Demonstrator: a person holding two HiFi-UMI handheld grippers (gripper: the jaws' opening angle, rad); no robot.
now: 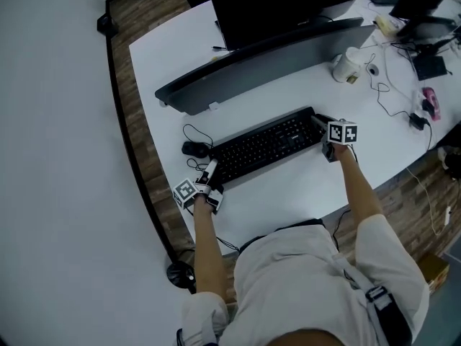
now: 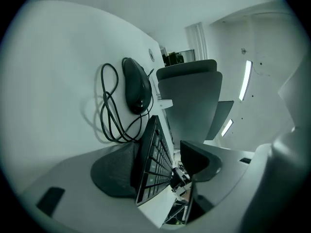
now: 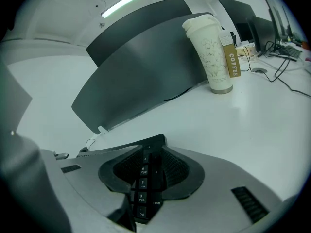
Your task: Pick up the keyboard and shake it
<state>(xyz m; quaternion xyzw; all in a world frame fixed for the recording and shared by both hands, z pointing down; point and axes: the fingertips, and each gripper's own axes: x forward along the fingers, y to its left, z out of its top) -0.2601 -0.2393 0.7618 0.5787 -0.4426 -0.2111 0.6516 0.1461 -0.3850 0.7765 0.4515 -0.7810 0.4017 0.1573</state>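
Observation:
A black keyboard [image 1: 265,148] lies slanted on the white desk [image 1: 288,186]. My left gripper [image 1: 211,171] is at its left end. In the left gripper view the keyboard's edge [image 2: 151,154] stands between the jaws, against one pad [image 2: 114,176], with a gap to the other pad [image 2: 199,161]; the left gripper [image 2: 163,166] is open. My right gripper [image 1: 323,132] hangs over the keyboard's right end. In the right gripper view the number keys [image 3: 144,183] show through the gap of the half-open right gripper [image 3: 149,171], which presses on nothing.
A black mouse [image 1: 194,149] [image 2: 136,84] with a looped cable lies just left of the keyboard. A grey curved divider [image 1: 259,60] and a monitor [image 1: 281,6] stand behind. A white coffee cup [image 1: 346,64] [image 3: 214,52] stands at back right, with cables [image 1: 392,85] beyond it.

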